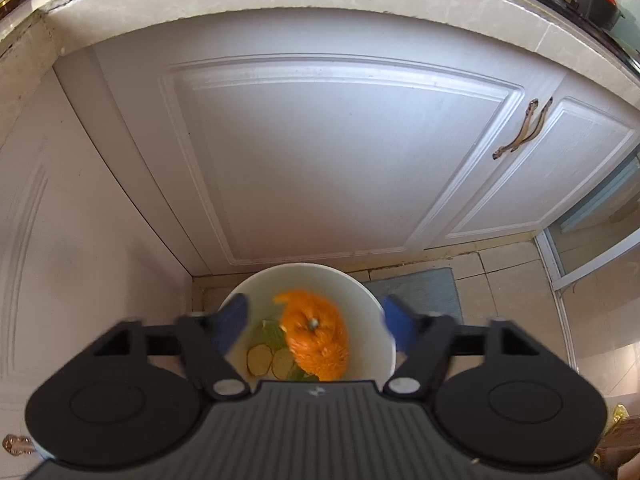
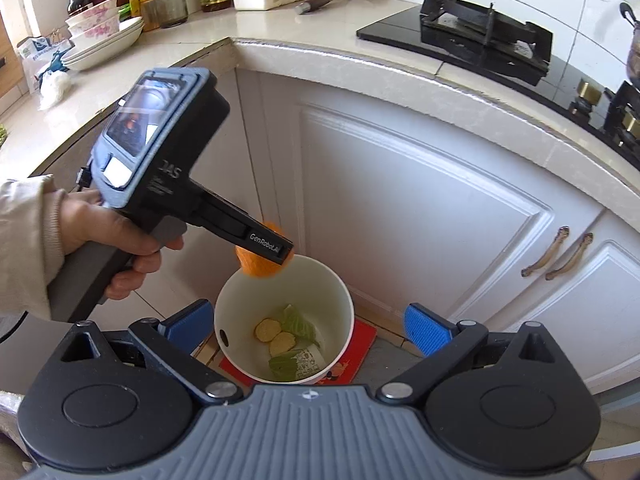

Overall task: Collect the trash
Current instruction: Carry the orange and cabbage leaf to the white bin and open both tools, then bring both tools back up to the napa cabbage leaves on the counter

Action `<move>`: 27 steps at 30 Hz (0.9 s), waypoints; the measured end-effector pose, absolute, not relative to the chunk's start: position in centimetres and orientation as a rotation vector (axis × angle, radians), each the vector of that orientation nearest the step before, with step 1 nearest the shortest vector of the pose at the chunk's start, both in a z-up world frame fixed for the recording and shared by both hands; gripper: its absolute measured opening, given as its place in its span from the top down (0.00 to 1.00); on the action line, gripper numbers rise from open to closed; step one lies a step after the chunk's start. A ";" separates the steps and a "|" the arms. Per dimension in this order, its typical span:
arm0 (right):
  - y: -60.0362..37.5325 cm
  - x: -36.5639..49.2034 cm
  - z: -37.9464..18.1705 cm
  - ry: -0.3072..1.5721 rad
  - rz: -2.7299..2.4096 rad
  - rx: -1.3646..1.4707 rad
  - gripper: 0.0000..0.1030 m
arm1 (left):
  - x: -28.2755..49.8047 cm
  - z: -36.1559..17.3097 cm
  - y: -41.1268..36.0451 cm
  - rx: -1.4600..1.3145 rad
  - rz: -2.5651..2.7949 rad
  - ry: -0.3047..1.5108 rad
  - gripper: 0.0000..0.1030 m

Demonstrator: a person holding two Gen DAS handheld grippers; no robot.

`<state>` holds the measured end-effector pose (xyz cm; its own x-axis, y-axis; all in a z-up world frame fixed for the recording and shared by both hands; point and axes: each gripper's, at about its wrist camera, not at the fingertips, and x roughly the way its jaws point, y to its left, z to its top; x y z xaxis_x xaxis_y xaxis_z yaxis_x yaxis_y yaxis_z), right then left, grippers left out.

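Between the left gripper's (image 1: pixel 316 326) wide-open jaws, touching neither, a blurred orange peel (image 1: pixel 316 334) hung over the bin (image 1: pixel 384 344), seemingly light, limp and best pinched at an edge, while the right gripper's (image 2: pixel 308 330) jaws gaped empty.

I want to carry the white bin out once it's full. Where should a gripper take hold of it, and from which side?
Grip the bin's rim wall from above, one finger inside and one outside. It stands upright and open-topped, and its round body looks too wide to span. The right side seems best: the orange peel and left gripper hang over the left rim, and cabinet doors stand behind.
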<state>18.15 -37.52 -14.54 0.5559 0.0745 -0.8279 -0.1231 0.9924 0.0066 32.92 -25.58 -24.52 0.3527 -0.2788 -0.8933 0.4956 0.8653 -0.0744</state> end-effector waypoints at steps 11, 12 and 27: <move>-37.5 17.6 -13.9 0.963 0.087 -0.067 0.00 | 32.9 -24.8 -25.9 0.232 -0.513 1.109 0.19; -37.5 17.7 -13.9 0.962 0.088 -0.069 0.00 | 32.8 -24.7 -25.8 0.230 -0.516 1.108 0.19; -35.9 17.8 -12.5 0.936 0.090 -0.171 0.00 | 30.4 -17.4 -23.7 0.207 -0.526 0.974 0.15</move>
